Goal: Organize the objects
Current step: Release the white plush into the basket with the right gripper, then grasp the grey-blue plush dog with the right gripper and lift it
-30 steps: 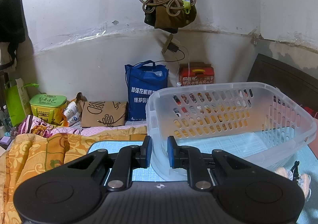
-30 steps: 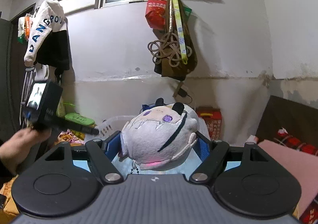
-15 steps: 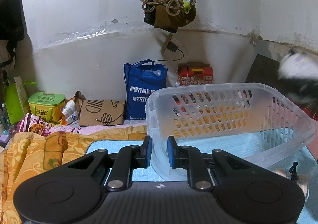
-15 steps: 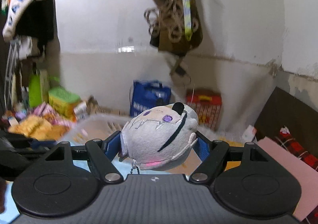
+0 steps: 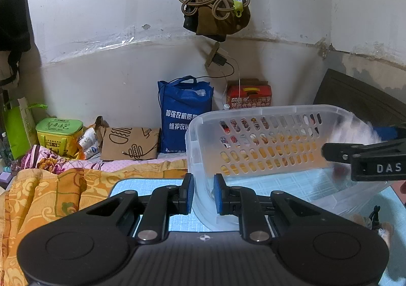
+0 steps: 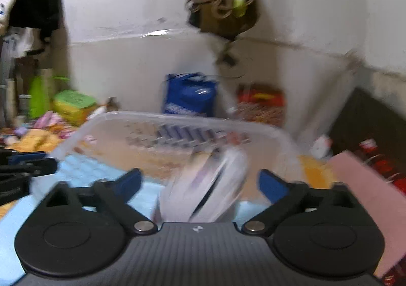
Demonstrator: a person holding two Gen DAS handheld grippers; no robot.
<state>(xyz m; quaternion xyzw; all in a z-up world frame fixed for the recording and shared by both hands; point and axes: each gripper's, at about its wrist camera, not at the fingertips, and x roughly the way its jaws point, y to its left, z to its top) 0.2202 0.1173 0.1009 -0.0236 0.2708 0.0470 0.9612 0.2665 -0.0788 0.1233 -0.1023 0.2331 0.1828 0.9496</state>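
Observation:
A clear plastic basket [image 5: 253,109] with slotted walls stands tilted on a light blue mat [image 5: 149,184]. My left gripper [image 5: 204,192] is shut on its near corner wall. Over the basket's right side, my right gripper [image 6: 203,180] has its jaws opening wide. A grey-white plush toy [image 6: 203,189] is blurred between them, with neither blue pad touching it, above the basket's inside [image 6: 177,117]. From the left wrist view the right gripper [image 5: 368,156] reaches in from the right, and the plush [image 5: 352,128] is a white blur beside it.
Against the wall behind the basket stand a blue shopping bag [image 5: 185,118], a red box [image 5: 250,96], a brown paper bag [image 5: 129,143] and a green tin [image 5: 59,133]. An orange blanket [image 5: 45,197] lies left. Small items [image 5: 375,217] lie on the mat at right.
My right gripper has swung over the basket and its jaws have spread; the plush has left the pads and tilts downward. The left gripper and the basket have kept still.

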